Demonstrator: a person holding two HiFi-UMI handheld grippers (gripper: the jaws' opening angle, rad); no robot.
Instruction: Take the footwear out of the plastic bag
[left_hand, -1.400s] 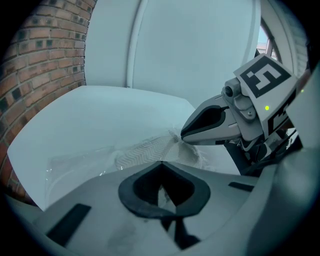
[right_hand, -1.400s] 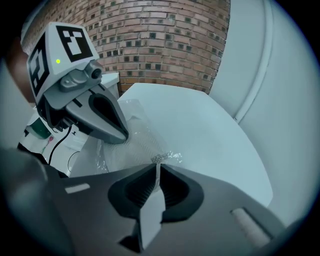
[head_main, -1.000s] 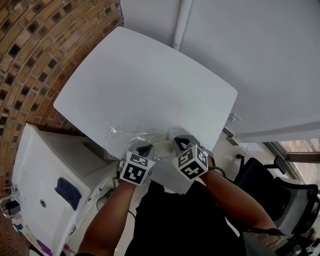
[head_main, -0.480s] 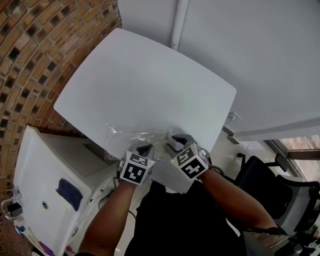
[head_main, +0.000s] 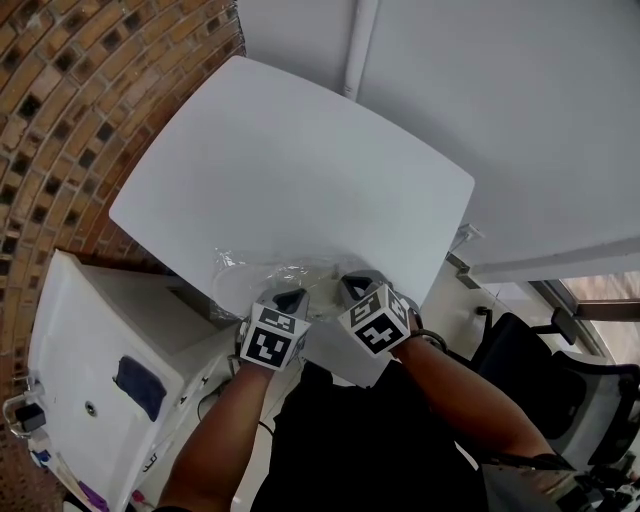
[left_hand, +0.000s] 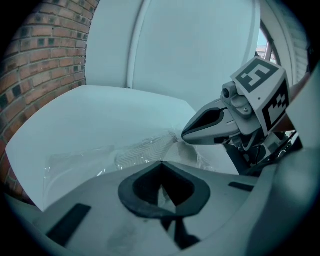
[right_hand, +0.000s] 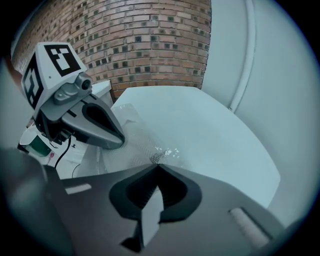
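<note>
- My left gripper (head_main: 290, 298) and right gripper (head_main: 355, 286) sit side by side, each with its jaws closed. They seem to pinch the film of the clear crinkled plastic bag (head_main: 262, 272), probably to spread its mouth.
- The pale footwear with a zigzag sole (left_hand: 144, 152) lies inside the bag, at the near edge of the white table (head_main: 300, 170).
- A brown brick wall (head_main: 60, 100) stands to the left and a plain white wall (head_main: 520, 120) behind.
</note>
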